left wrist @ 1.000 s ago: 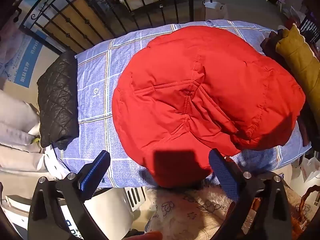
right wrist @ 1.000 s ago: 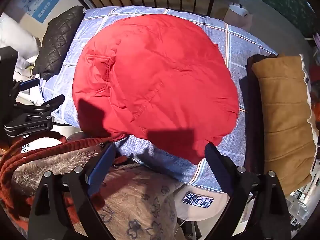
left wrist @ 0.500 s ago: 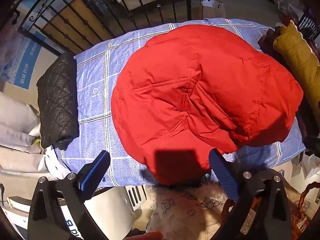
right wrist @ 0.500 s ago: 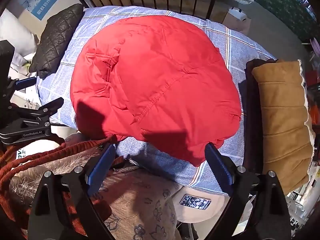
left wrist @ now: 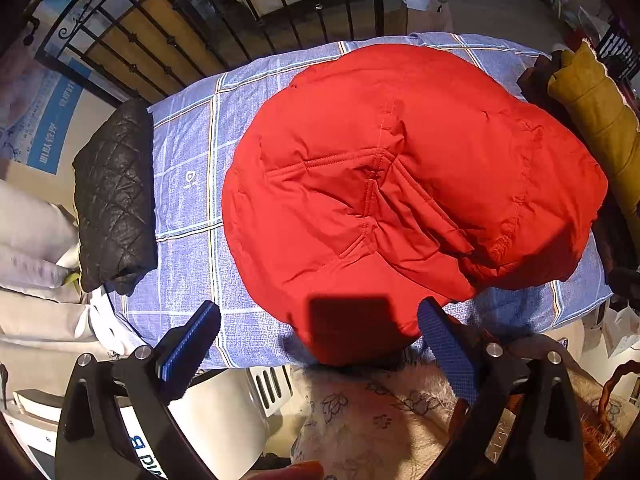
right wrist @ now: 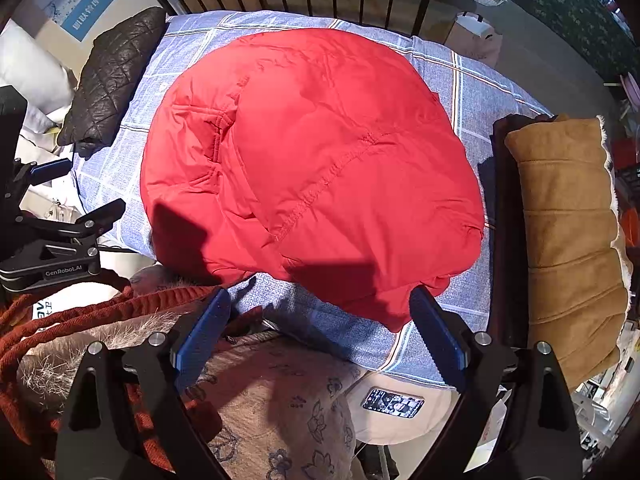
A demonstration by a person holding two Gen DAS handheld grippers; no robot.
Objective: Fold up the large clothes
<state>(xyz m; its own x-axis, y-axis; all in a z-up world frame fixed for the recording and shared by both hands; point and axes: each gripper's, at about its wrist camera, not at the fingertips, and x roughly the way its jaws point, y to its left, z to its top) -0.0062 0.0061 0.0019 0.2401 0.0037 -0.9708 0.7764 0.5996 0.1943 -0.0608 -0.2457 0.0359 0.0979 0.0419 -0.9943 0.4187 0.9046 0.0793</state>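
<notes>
Red jacket (left wrist: pixel 384 184) folded on blue checked bed (left wrist: pixel 188 200). Left gripper (left wrist: pixel 320 332) and right gripper (right wrist: pixel 320 316): fingers wide apart, empty, above near hem. Black quilted garment (left wrist: pixel 114 196) left, tan coat (right wrist: pixel 568 232) right.

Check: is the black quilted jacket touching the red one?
Apart. The left wrist view shows a wide strip of blue checked sheet between the black jacket and the red jacket.

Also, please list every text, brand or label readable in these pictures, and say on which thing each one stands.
"GenRobot.AI": on the left gripper body, seen from the right wrist.
Blue poster: Chinese characters, too blurred to read.
Small logo on the plaid sheet: too small.
White appliance: partial blue letters, unreadable.
Patch on the beige cap: unreadable.
</notes>
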